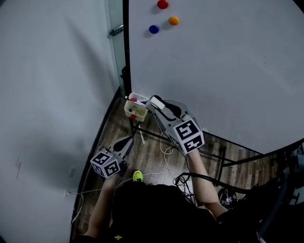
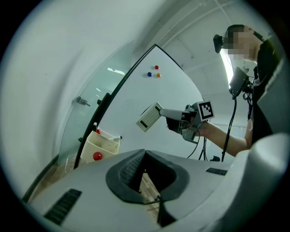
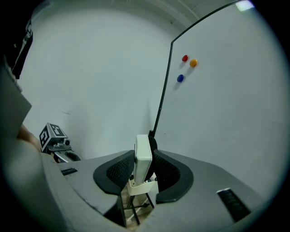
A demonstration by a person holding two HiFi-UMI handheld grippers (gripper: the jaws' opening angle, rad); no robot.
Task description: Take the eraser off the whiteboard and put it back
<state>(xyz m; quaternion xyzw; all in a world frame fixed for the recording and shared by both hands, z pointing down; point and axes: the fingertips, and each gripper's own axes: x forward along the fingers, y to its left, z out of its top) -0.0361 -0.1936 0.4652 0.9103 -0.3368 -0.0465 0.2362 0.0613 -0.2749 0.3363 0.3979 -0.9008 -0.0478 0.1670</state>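
Observation:
My right gripper (image 1: 159, 106) is shut on the white eraser (image 1: 156, 101), held off the whiteboard (image 1: 228, 71) just above the small white marker tray (image 1: 134, 111) at the board's lower left corner. In the right gripper view the eraser (image 3: 143, 156) stands on edge between the two pads, over the tray (image 3: 142, 186). The left gripper view shows the eraser (image 2: 149, 117) sticking out of the right gripper (image 2: 165, 114), clear of the board (image 2: 167, 90). My left gripper (image 1: 126, 142) hangs low at the left, its jaws together on nothing (image 2: 144, 156).
Red (image 1: 162, 4), orange (image 1: 173, 20) and blue (image 1: 153, 29) magnets sit high on the board. The tray (image 2: 103, 146) holds markers and a red magnet. Black stand legs (image 1: 223, 159) and cables (image 1: 183, 179) cross the wooden floor; a grey wall (image 1: 52, 95) closes the left.

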